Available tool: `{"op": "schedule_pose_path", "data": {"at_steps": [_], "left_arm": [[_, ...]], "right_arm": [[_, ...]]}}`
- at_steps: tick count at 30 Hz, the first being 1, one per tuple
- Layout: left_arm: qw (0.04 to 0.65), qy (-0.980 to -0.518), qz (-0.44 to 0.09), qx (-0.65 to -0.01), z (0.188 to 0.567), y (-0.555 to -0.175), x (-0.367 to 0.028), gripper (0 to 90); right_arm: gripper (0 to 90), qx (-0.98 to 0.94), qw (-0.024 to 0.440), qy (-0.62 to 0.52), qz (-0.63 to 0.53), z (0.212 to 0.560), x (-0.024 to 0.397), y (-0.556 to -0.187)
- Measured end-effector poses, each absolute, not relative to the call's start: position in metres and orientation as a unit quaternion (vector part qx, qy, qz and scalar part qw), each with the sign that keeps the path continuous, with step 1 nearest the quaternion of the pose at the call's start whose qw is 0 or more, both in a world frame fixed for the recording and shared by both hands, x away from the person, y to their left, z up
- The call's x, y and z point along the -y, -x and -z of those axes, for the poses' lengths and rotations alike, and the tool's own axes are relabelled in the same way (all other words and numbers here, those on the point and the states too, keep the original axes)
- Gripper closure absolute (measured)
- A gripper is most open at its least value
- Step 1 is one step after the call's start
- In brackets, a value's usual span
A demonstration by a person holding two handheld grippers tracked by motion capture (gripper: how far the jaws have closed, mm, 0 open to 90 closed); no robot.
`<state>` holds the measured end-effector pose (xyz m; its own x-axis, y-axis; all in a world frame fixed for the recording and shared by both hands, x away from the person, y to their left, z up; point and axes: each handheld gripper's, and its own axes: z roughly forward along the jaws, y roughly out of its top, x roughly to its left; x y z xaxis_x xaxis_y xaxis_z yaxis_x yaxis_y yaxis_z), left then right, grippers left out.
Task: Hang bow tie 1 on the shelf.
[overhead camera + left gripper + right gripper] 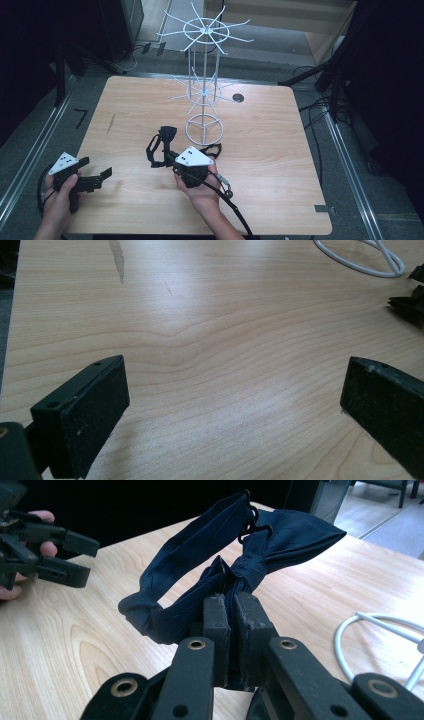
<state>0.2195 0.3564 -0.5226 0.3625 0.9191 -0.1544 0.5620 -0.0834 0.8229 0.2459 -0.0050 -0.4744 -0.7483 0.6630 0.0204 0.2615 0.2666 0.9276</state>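
A dark navy bow tie (161, 144) with its strap hangs just above the wooden table (265, 150), in front of the white wire rack (204, 90). My right gripper (171, 158) is shut on it. In the right gripper view the pads (216, 615) pinch the folded cloth by the knot, and the bow (285, 532) and strap loop stand up beyond my right gripper (232, 602). My left gripper (95, 168) is held at the table's front left, open with nothing in it. In its own view my left gripper (235, 385) has its jaws wide apart over bare wood.
The rack has a round base ring (204, 129) and two tiers of spoked hooks, the upper one (205, 31) high above the table's far middle. A small round hole (238, 98) sits right of it. The base ring (360, 262) lies ahead of the left gripper.
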Motion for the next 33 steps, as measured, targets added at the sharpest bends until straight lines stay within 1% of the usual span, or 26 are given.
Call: {"op": "schedule_pose_path", "data": {"at_steps": [13, 33], "left_arm": [[0.428, -0.706, -0.21, -0.525, 0.523, -0.219, -0.356, 0.0], [0.427, -0.706, -0.21, -0.524, 0.523, -0.219, -0.356, 0.0]], "right_arm": [[85.9, -0.761, 0.196, -0.3, -0.541, 0.464, 0.01, -0.245], [85.8, -0.74, 0.224, -0.288, -0.565, 0.443, 0.018, -0.241]]}}
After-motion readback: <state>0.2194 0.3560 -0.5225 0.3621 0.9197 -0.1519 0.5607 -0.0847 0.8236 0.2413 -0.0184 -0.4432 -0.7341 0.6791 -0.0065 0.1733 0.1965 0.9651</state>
